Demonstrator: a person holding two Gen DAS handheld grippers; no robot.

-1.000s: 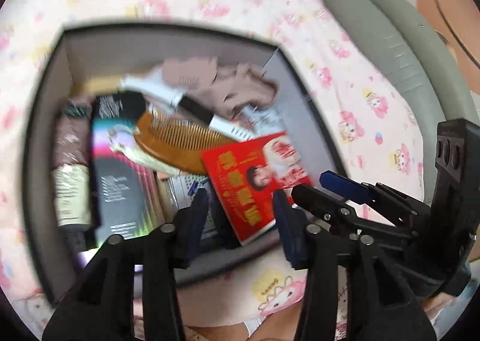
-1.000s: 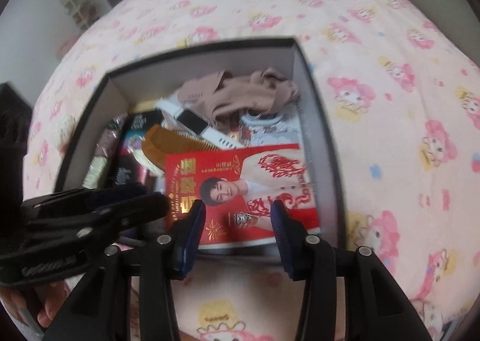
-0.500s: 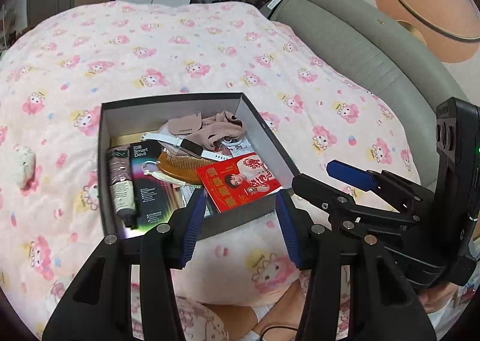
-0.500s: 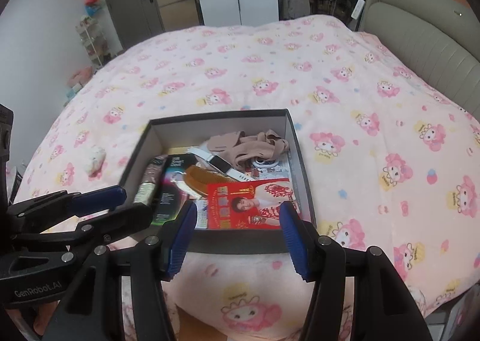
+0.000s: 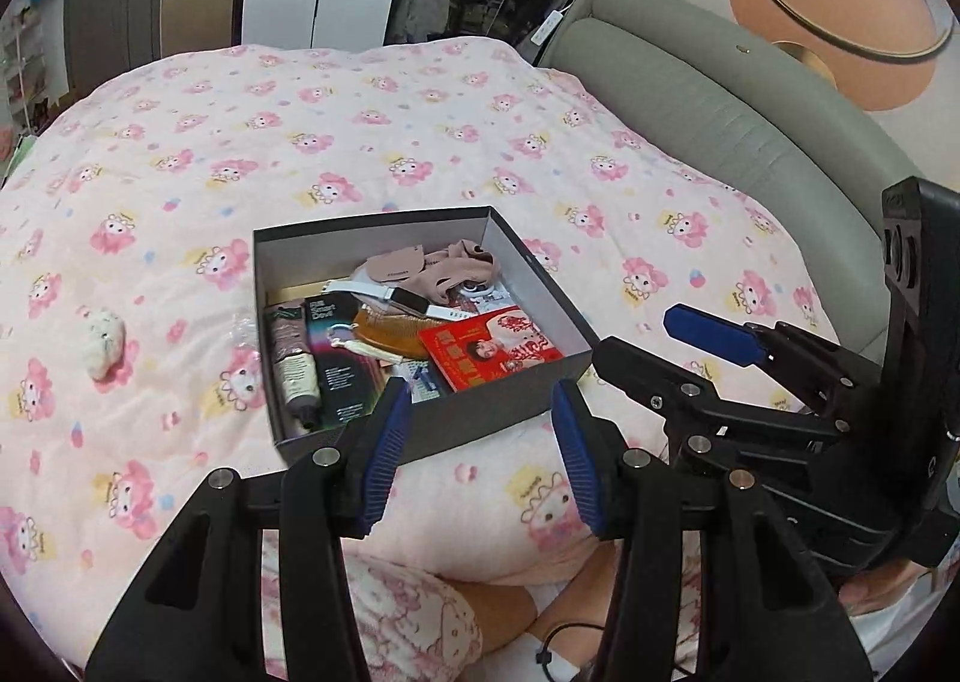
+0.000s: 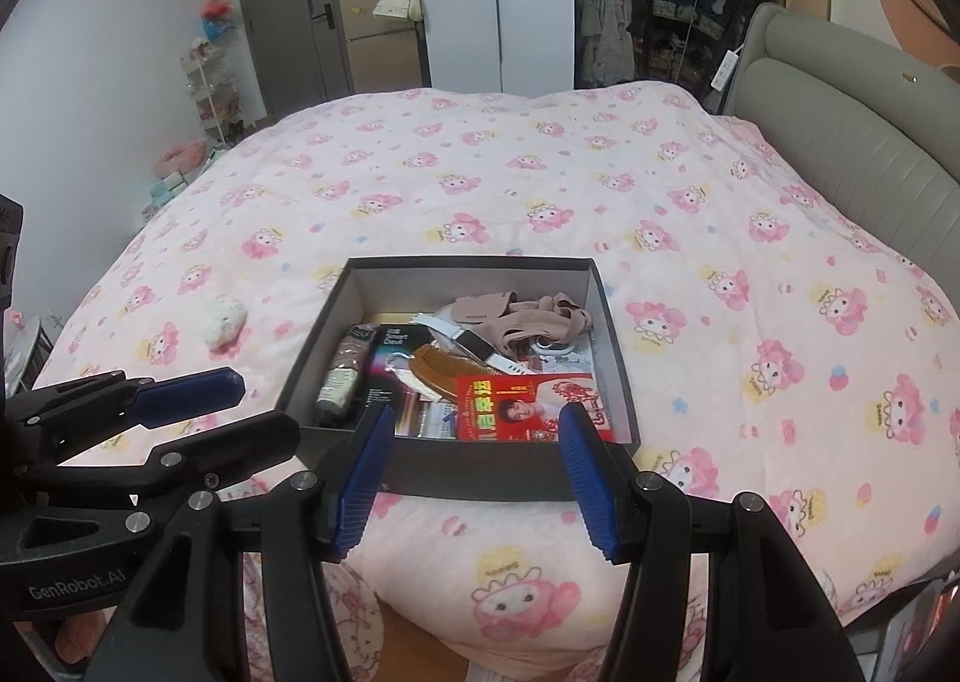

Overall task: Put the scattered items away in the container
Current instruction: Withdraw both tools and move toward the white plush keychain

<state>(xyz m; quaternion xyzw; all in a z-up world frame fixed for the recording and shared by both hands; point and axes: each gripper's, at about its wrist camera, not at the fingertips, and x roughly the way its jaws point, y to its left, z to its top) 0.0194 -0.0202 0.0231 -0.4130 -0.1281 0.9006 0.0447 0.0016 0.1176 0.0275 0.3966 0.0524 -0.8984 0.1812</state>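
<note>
On the bed's (image 6: 480,184) left side, near its left edge, a small white plush (image 6: 225,323) lies alone on the quilt, well apart from the box (image 6: 480,475); I judge it the one item not yet tidied. It sits forward and to the left of my left tool (image 5: 480,442), whose blue pads are spread with nothing between them, so my left hand is the nearer one. The plush looks roundish, with no clear long axis. The box rests near the bed's front edge, packed with a tube, comb, watch and red booklet. My right tool (image 6: 474,478) is also spread and empty, facing the box's near wall.
</note>
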